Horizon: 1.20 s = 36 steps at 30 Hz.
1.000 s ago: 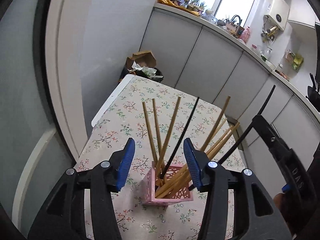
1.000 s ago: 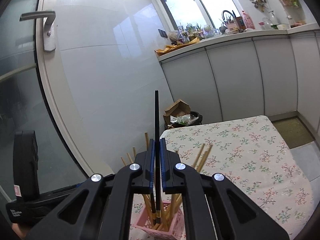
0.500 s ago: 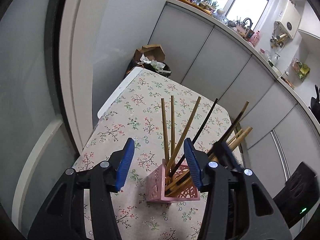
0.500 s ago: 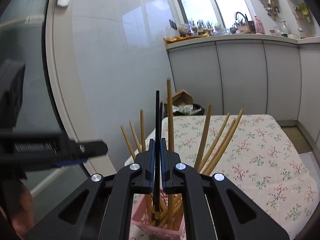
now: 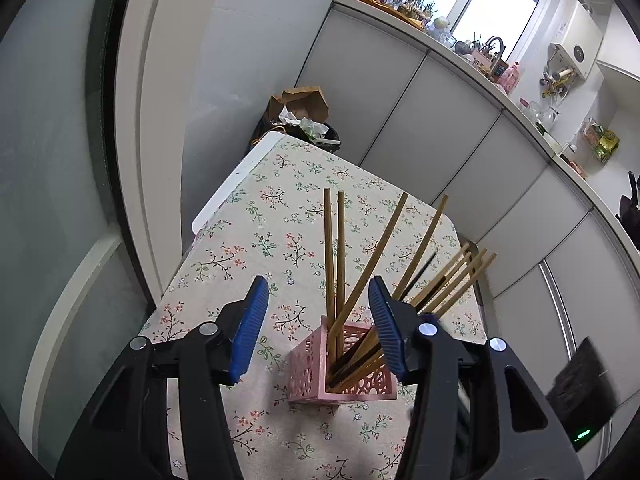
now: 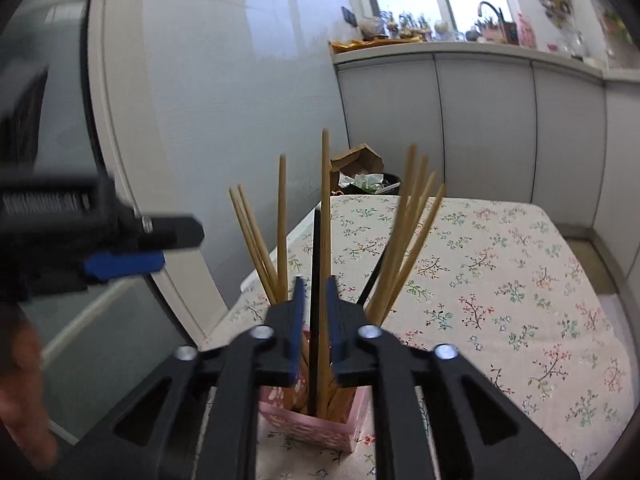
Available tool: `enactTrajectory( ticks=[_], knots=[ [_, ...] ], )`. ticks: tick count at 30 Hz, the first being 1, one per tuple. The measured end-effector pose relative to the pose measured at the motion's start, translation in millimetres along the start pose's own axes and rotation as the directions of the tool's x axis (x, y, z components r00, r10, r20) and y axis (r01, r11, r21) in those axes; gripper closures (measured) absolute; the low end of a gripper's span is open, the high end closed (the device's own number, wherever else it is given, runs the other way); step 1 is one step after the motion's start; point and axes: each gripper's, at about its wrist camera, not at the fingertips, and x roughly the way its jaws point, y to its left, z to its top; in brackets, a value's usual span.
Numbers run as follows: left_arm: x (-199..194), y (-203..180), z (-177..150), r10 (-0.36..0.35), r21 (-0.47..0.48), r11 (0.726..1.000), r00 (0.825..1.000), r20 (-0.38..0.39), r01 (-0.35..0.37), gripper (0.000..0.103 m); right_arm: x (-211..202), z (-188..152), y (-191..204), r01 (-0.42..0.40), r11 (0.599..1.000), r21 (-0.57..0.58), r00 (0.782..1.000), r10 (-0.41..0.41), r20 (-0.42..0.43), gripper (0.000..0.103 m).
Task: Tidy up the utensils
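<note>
Jaws on the right gripper (image 6: 315, 294) are opening, letting go of the black chopstick (image 6: 316, 280) still between them.

It's standing in the pink holder (image 5: 340, 376) on the floral table (image 5: 280, 216) with the wooden chopsticks (image 5: 334, 248). I'd back straight out so nothing gets knocked. Left gripper (image 5: 318, 316) hovers half apart over the holder, gripping nothing.

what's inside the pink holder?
Wooden chopsticks and black chopsticks stand leaning in the pink holder. Their lower ends and the holder's floor are hidden.
</note>
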Motion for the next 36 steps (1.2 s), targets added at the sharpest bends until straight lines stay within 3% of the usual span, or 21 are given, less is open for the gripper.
enactTrajectory(
  ticks=[3, 9, 15, 19, 21, 22, 29, 36],
  knots=[
    [-0.9, -1.4, -0.2, -0.006, 0.000, 1.000, 1.000, -0.004, 0.006, 0.053, -27.4, 16.9, -6.2, -0.031, 0.999, 0.019, 0.999, 0.030, 0.025, 0.072],
    [-11.0, -14.8, -7.1, -0.028, 0.036, 0.999, 1.000, -0.007, 0.028, 0.053, -75.5, 35.1, -22.4, -0.007, 0.999, 0.044, 0.999, 0.005, 0.039, 0.067],
    [-39.7, -35.5, -43.6, -0.001, 0.113, 0.994, 0.999, -0.035, 0.005, 0.050, -122.8, 21.8, -35.5, 0.053, 0.996, 0.068, 0.997, -0.049, -0.052, 0.060],
    [-82.2, -54.7, -76.8, 0.041, 0.178, 0.983, 0.999, 0.001, -0.040, 0.021, -160.1, 7.2, -34.6, 0.058, 0.996, 0.070, 0.991, -0.049, -0.122, 0.049],
    [-102.9, -65.5, -91.9, 0.082, 0.223, 0.971, 0.996, 0.020, -0.084, 0.014, -185.4, -2.2, -30.7, 0.042, 0.997, 0.063, 0.990, -0.033, -0.140, 0.045],
    [-114.8, -71.8, -99.7, 0.108, 0.251, 0.961, 0.994, 0.036, -0.114, 0.007, -194.7, -3.9, -29.9, 0.046, 0.997, 0.061, 0.989, -0.037, -0.146, 0.039],
    [-184.3, -101.3, -125.2, 0.109, 0.274, 0.952, 0.988, 0.106, -0.135, 0.007, -269.6, -0.4, -18.7, 0.108, 0.991, 0.075, 0.987, -0.097, -0.130, 0.015],
    [-233.7, -128.0, -137.0, 0.109, 0.325, 0.933, 0.982, 0.153, -0.154, 0.007, -326.1, 12.2, -13.4, 0.065, 0.993, 0.099, 0.993, -0.055, -0.106, 0.009]
  ],
)
